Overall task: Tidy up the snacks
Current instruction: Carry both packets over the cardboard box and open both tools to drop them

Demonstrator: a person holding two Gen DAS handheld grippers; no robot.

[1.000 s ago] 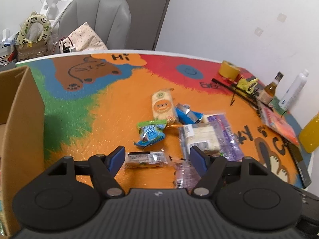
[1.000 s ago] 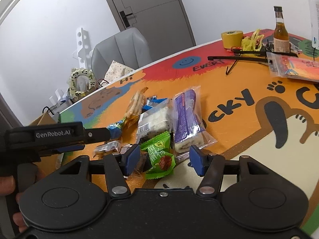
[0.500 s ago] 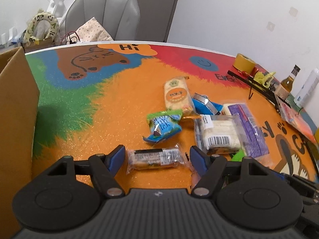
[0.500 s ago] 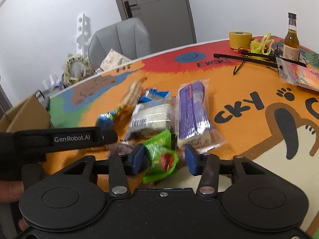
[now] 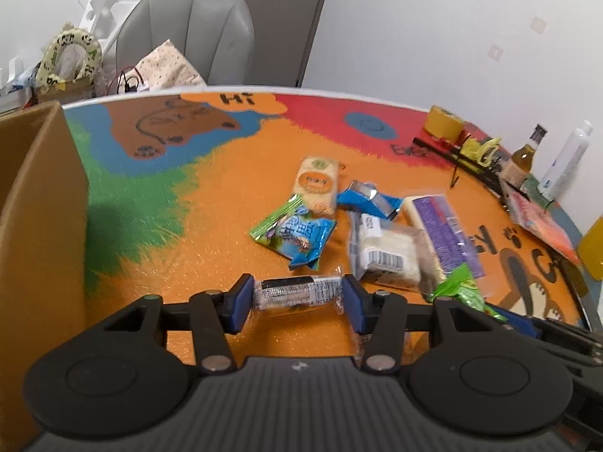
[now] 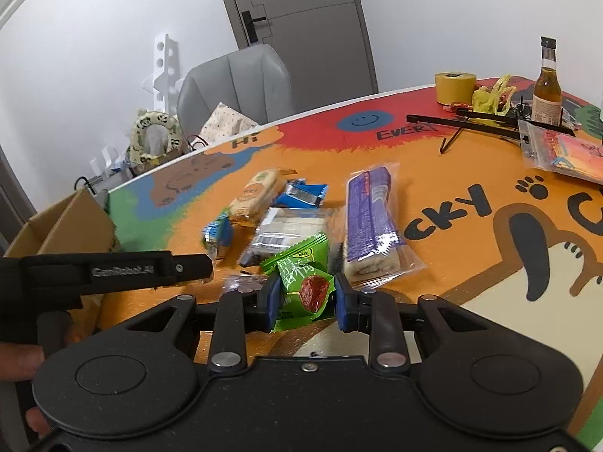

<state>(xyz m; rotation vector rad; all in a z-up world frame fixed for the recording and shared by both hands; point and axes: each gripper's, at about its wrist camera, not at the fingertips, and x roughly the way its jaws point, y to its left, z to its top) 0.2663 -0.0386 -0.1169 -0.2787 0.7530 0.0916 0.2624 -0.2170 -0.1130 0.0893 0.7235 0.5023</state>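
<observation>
The left gripper (image 5: 297,303) is closing its jaws on a clear-wrapped snack bar (image 5: 296,293), which is lying crosswise right between the blue pads. The bar's long axis is running from pad to pad, so the jaws are coming in on its two crimped ends rather than its sides; the pads look to be touching the wrapper ends, though how firmly is hard to tell.

Just off to that claw's right, the right gripper (image 6: 307,301) is closing on a green packet (image 6: 303,282), its pads already pressing the packet's sides.

Farther ahead of both claws, the other snacks are lying in a loose cluster on the table (image 5: 211,188).

The cardboard box (image 5: 41,203) is standing close on the left claw's left side, making the left hand the nearer one to it.
</observation>
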